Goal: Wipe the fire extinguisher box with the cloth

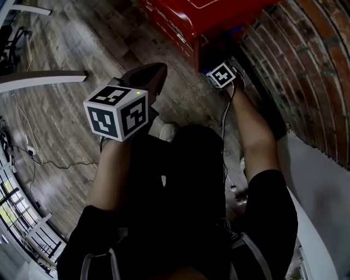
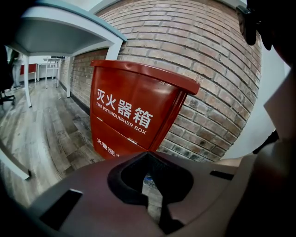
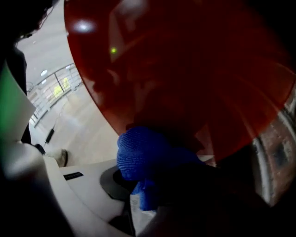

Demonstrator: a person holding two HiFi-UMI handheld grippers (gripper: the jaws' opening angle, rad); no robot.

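The red fire extinguisher box (image 2: 134,111) stands on the floor against the brick wall, white lettering on its front; from the head view its top (image 1: 202,16) shows at the upper edge. My right gripper (image 3: 141,190) is shut on a bunched blue cloth (image 3: 143,157), which presses against the box's glossy red side (image 3: 185,69). From the head view, only that gripper's marker cube (image 1: 221,75) shows, at the box's near corner. My left gripper (image 2: 148,155) hangs back from the box, shut and holding nothing, its dark jaws (image 1: 150,74) pointing toward the box.
A brick wall (image 1: 306,65) runs behind and right of the box. A white table (image 2: 60,28) stands left of the box, its legs (image 1: 38,79) over the wood floor. A cable (image 1: 33,156) lies on the floor at left. The person's legs fill the lower middle.
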